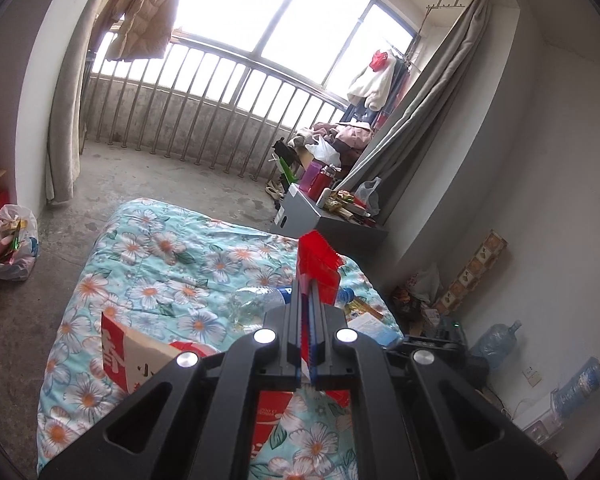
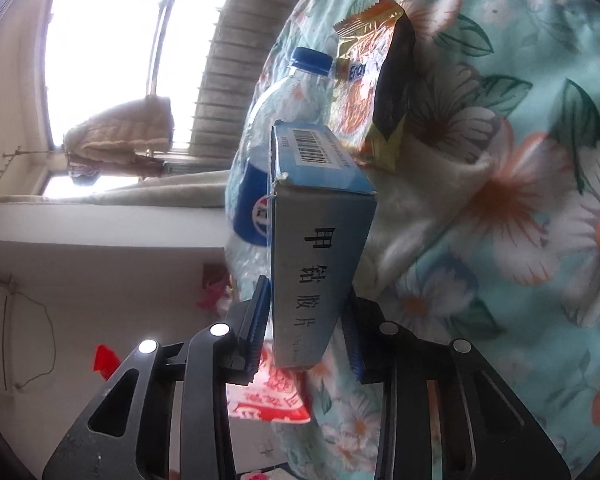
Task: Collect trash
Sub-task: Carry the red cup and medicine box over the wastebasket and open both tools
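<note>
In the left wrist view my left gripper (image 1: 310, 284) is shut on a thin red translucent plastic piece (image 1: 318, 264) that sticks up past its tips. It hangs over a floral quilt (image 1: 160, 264). On the quilt lie a clear bottle (image 1: 256, 304) and a red-and-white packet (image 1: 140, 348). In the right wrist view my right gripper (image 2: 306, 332) has its blue pads (image 2: 260, 320) against both sides of a blue-grey cardboard box (image 2: 316, 240) with a barcode. Right behind the box are a blue-capped clear bottle (image 2: 284, 92) and an orange-gold snack packet (image 2: 368, 80).
A white plastic bag (image 1: 8, 240) stuffed with wrappers sits on the concrete floor left of the bed. A grey cabinet (image 1: 320, 216) with cluttered bottles stands past the bed's far corner. Water jugs (image 1: 496, 340) and boxes line the right wall.
</note>
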`<state>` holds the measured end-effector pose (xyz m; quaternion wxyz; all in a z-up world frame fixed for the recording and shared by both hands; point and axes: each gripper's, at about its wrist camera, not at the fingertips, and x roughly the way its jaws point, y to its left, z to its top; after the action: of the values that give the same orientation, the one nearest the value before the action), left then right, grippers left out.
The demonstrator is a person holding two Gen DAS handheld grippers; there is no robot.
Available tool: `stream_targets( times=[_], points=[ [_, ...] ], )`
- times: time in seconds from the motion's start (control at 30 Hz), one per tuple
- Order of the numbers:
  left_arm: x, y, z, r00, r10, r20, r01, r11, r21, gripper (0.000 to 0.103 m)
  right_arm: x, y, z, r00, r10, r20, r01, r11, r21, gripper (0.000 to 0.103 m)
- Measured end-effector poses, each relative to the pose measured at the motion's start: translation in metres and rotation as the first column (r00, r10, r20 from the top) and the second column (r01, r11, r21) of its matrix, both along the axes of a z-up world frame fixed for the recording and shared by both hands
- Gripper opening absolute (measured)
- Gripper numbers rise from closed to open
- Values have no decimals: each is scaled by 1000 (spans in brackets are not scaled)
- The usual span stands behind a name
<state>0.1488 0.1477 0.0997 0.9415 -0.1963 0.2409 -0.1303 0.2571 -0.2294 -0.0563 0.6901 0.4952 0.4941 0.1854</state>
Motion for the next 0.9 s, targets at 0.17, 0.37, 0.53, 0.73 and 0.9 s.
stream_targets(
  times=[0.17,0.37,0.53,0.73,0.9],
  points=[
    [-8,-11,-7,998,-60,-20,60,998,8,2,-60,-16,26,990,115,83,-115,993,-4,30],
    [-17,-45,-24,981,-185,-52,188,981,55,2,-133,-57,25,994,92,60,-79,978,-195,30],
    [-22,-82,-57,947,-288,-144,301,950,84,2,-159,-83,0,998,-36,43,42,988,-151,35],
    [-17,-110,-88,942,-279,-187,308,939,150,2,-156,-87,-23,994,-107,2,106,987,-121,43],
    [-9,-125,-111,930,-272,-247,317,933,168,2,-163,-97,-25,993,-115,35,117,989,-86,35]
  ],
)
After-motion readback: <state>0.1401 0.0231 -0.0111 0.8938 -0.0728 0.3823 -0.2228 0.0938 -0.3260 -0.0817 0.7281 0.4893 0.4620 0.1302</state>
